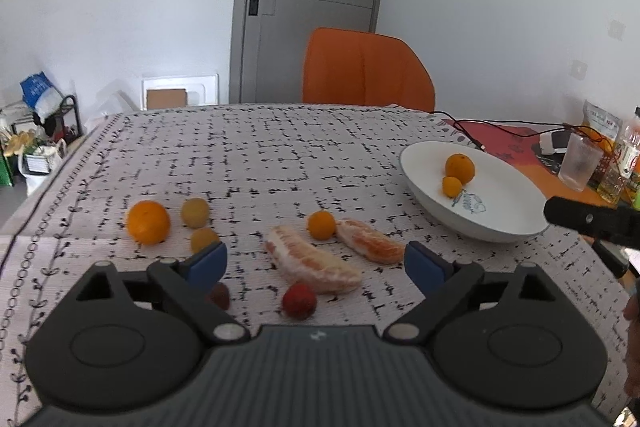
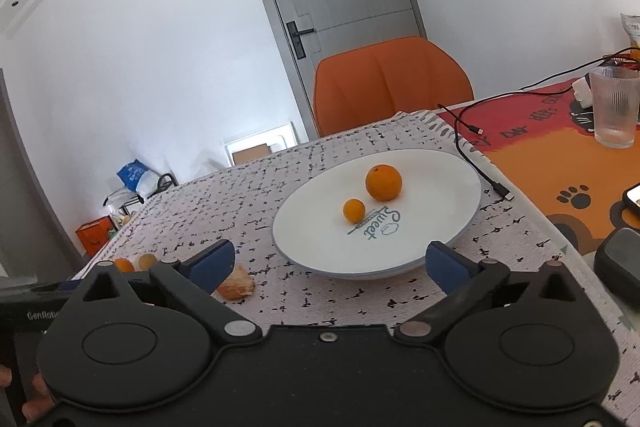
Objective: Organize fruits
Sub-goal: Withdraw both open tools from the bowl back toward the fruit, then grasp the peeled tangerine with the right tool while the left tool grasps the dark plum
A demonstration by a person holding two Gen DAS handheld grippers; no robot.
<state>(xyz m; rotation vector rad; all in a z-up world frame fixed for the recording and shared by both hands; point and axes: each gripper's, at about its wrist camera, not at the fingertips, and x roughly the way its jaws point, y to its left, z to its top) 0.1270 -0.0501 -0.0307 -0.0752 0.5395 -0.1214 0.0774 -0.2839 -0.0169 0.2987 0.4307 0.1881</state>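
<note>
2 fruits lie in the plate; about 8 pieces wait on the tabletop (image 1: 280, 155).

Loose items, left to right, left wrist view:
- Large orange (image 1: 148, 222), toward the left edge of the tabletop.
- Pale yellow fruit (image 1: 195, 212), just beside it.
- Second yellow fruit (image 1: 203, 239), partly behind the left gripper's pad.
- Dark red berry (image 1: 221, 295), mostly hidden by the gripper linkage.
- Red berry (image 1: 299, 301), touching or nearly touching the near end of the long segment.
- Long peeled citrus segment (image 1: 312, 261), centre.
- Small orange (image 1: 321, 225), between the 2 segments.
- Shorter peeled segment (image 1: 370, 241), nearest the plate.

Destination: white plate (image 2: 440, 183), toward the right edge of the cloth-covered area, holding 1 orange in plate (image 2: 383, 182) and 1 small orange in plate (image 2: 354, 209), apart from each other.

Grippers: left gripper (image 1: 315, 261) has jaws spread wide, holding nothing, above the long segment. Right gripper (image 2: 330, 261) has jaws spread wide, empty, facing the plate's near rim.

Progress, judged: early; roughly 2 of 10 placed, 8 left. Soft segments likely need a light squeeze.
</note>
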